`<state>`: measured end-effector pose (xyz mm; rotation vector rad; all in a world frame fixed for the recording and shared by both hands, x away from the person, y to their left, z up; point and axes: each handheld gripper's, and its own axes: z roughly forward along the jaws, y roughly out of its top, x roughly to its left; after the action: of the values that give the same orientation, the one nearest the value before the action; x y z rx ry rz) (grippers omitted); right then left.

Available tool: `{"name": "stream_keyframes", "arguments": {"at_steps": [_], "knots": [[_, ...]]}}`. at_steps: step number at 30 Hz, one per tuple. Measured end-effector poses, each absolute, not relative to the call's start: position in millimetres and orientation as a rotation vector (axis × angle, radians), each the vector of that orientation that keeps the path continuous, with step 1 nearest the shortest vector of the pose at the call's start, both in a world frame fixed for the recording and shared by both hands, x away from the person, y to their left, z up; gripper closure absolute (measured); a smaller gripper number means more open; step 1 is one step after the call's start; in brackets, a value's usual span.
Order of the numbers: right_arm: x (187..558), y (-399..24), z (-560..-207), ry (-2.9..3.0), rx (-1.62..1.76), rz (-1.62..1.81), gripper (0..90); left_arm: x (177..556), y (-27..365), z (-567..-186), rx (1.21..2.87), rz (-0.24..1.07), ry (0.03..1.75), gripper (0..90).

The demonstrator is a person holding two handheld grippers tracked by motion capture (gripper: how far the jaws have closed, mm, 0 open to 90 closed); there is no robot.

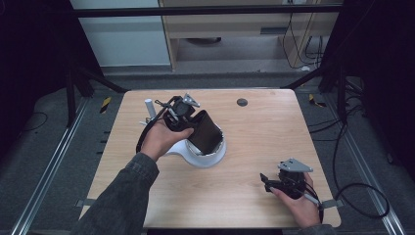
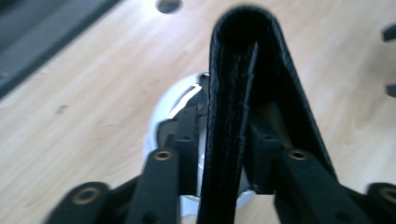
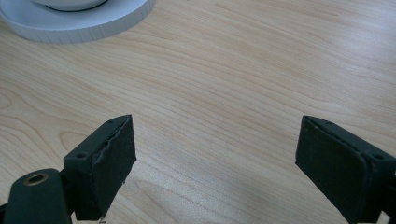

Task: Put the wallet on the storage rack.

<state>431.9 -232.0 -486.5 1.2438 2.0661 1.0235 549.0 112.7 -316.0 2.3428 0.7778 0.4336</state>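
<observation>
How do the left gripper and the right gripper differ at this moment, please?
The left gripper has a black folded case between its jaws, over the white stand; the right gripper stands wide open, with nothing between its jaws. Left sits mid-table; right near the table's front corner. Both are hand-held.

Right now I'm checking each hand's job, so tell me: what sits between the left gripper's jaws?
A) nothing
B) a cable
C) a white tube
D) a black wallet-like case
D: in the left gripper view the black wallet-like case stands between the jaws of the left gripper, above the white stand.

Lab, framed table point(image 1: 254, 147) (cables point(image 1: 352, 191), rails point(image 1: 44, 166))
</observation>
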Motion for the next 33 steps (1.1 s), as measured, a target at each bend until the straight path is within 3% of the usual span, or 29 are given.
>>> {"name": "stream_keyframes", "arguments": {"at_steps": [8, 33], "knots": [[432, -231, -487, 2.072, 1.252, 1.015, 12.3, 545, 128, -311, 2.288, 0.545, 0.82, 57.2], [432, -230, -488, 2.083, 1.244, 1.007, 12.3, 520, 154, -278, 2.203, 0.617, 0.782, 55.2]]}}
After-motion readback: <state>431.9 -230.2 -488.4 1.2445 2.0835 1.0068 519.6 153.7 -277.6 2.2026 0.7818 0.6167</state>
